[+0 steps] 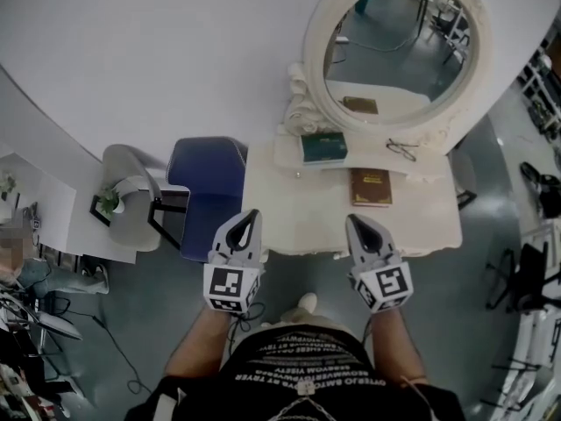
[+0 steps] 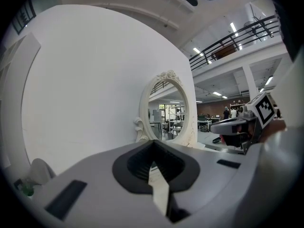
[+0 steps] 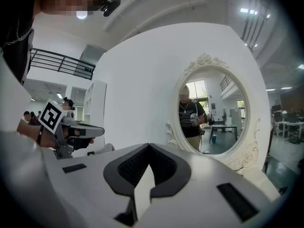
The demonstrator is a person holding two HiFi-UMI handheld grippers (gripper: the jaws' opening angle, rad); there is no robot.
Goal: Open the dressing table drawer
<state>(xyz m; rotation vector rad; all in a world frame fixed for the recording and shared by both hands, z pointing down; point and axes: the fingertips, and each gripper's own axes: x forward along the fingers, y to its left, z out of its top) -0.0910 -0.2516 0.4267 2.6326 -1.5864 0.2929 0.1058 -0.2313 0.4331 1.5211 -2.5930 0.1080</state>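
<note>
The white dressing table (image 1: 298, 213) stands against the wall under its oval mirror (image 1: 399, 51). The drawer front lies under the table's near edge and does not show from above. My left gripper (image 1: 251, 217) is shut and empty, its tips over the table's near left corner. To its right, over the near edge, my right gripper (image 1: 354, 223) is also shut and holds nothing. In the left gripper view the jaws (image 2: 153, 141) meet at the tip, with the mirror (image 2: 168, 110) ahead. The right gripper view shows its own jaws (image 3: 149, 145) closed, facing the mirror (image 3: 213, 110).
A green box (image 1: 323, 146), a brown book (image 1: 371, 187) and a pair of glasses (image 1: 401, 150) lie on the table top. A blue chair (image 1: 210, 191) stands at the table's left, with a grey chair (image 1: 131, 196) beyond it. Stands and cables crowd the right edge.
</note>
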